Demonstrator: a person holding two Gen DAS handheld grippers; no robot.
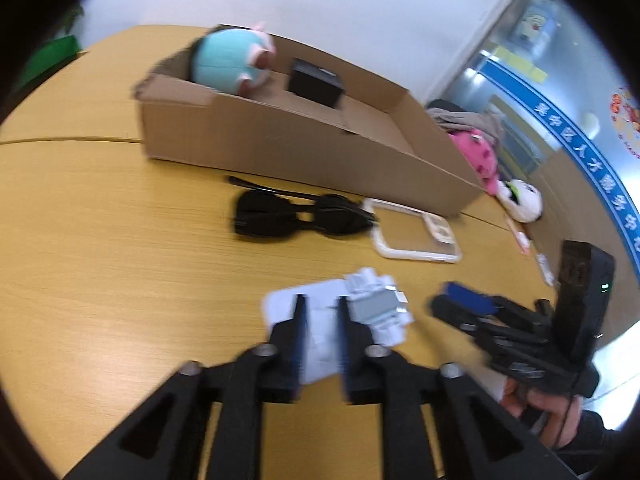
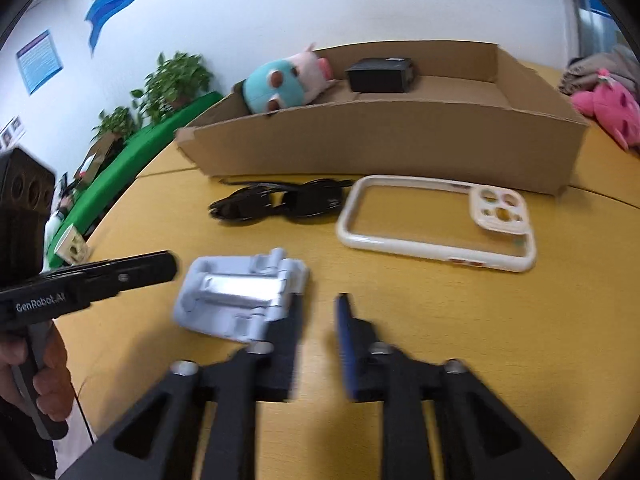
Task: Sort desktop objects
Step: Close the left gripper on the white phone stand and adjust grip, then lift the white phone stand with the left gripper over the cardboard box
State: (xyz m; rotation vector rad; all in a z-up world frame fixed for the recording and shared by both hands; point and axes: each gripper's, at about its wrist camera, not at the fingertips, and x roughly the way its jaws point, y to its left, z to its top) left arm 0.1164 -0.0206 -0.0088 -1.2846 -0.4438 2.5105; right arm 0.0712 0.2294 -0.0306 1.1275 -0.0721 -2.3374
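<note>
- Left tool (image 1: 320, 308): fingers apart, poised over the grey phone stand (image 2: 244, 296).
- Right tool (image 2: 320, 308): fingers apart, nothing held.
- Cardboard box (image 2: 400, 148): plush toy (image 2: 288, 80) contained.

The wooden table (image 2: 440, 320) carries a cardboard box (image 2: 400, 140), black cable (image 2: 280, 202), phone case (image 2: 436, 220) and grey stand (image 2: 240, 296).

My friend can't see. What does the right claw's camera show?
The open right claw hovers over a wooden table, beside a grey folding stand. Farther back lie a black cable, a cream phone case, and a cardboard box holding a plush toy.
</note>
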